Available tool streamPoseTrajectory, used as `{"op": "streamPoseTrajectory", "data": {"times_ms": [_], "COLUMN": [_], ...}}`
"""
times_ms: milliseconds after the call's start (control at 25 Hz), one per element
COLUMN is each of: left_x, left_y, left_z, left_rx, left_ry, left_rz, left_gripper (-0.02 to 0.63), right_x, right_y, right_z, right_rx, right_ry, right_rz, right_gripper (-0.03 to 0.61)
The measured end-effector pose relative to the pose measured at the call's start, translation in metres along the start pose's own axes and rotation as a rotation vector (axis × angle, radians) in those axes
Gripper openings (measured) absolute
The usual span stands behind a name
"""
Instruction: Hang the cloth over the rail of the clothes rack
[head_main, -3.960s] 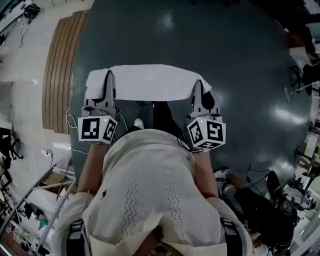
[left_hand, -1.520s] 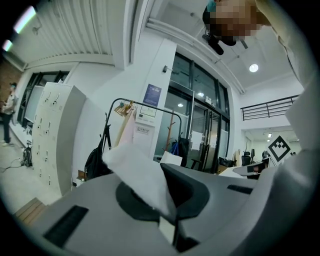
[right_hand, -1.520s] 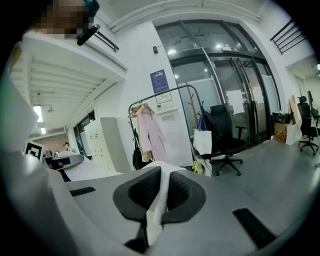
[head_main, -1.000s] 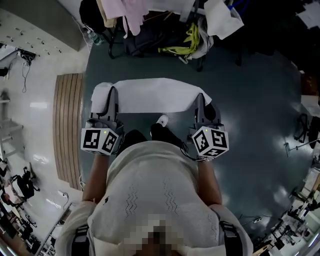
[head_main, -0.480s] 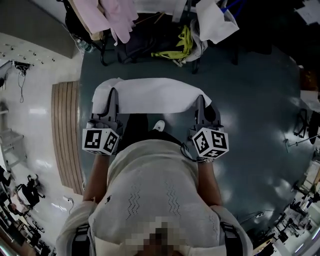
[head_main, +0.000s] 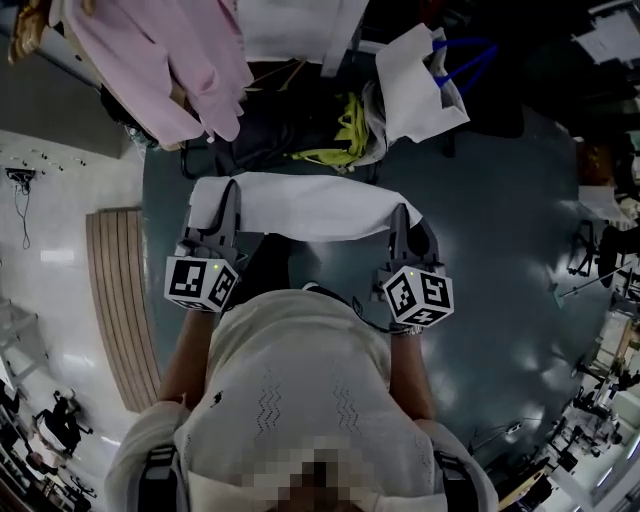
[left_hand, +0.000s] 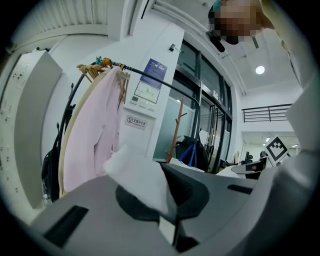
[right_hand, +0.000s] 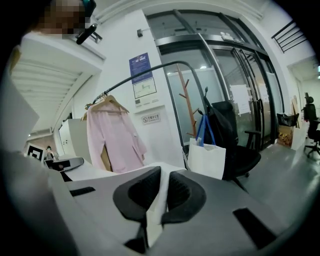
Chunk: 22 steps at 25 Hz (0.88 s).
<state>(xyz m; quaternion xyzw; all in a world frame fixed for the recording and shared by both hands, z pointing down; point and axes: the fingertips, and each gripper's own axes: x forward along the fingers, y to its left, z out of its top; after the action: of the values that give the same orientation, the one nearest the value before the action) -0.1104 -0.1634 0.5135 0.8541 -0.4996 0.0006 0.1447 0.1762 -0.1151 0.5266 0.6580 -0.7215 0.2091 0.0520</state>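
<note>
- Both grippers are clenched on the cloth (head_main: 300, 205): the left gripper (head_main: 228, 192) has one end bunched between its jaws, and the right gripper (head_main: 403, 215) pinches a thin edge at the other end.
- The cloth is stretched flat between the two, out in front of the person and short of the clothes rack.
- Watch the right side. That grip looks thin, so a tug could pull the edge free and drop that end.
- The rail (right_hand: 150, 70) arcs above the jaws in both gripper views, so I judge a lift is needed. Go too low and the cloth bumps the rail instead of going over it.
- The pink garment (head_main: 170, 70) already takes up part of the rail, and steering that way would land the cloth on it.
- If one hand leads, the drape goes uneven and could slide off.
- The white bag (head_main: 415, 85) and the clutter at the rack's foot could snag a low-hanging end.
- The count: one cloth, two grippers, one rail, one pink garment, one white bag with blue handles.
</note>
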Motion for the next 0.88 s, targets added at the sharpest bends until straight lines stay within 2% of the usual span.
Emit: {"op": "streamPoseTrajectory", "data": {"times_ms": [280,480,600,760,880], "left_x": [0.080,0.103,0.117,0.137,0.145], "left_y": [0.071,0.098,0.106,0.102,0.082], "left_z": [0.053,0.074,0.084,0.107,0.128], "left_rx": [0.025,0.013,0.015,0.045,0.101], "left_ry": [-0.018,-0.025,-0.041,-0.096,-0.145], "left_rz": [-0.066,-0.089,-0.090,-0.103,-0.126], "left_gripper": [0.015,0.015,0.014,0.015,0.015], "right_x": [0.084,0.110,0.123,0.138,0.137], "right_y": [0.029,0.043,0.045,0.041,0.031], "right_z": [0.049,0.065,0.083,0.118,0.147], "right_rx": [0.073,0.320,0.412,0.438,0.393], "right_ry": [-0.031,-0.016,-0.033,-0.094,-0.148], "right_rz": [-0.002,0.093,0.166,0.254,0.288], "right_gripper": [0.020,0.020,0.020,0.020,0.020]}}
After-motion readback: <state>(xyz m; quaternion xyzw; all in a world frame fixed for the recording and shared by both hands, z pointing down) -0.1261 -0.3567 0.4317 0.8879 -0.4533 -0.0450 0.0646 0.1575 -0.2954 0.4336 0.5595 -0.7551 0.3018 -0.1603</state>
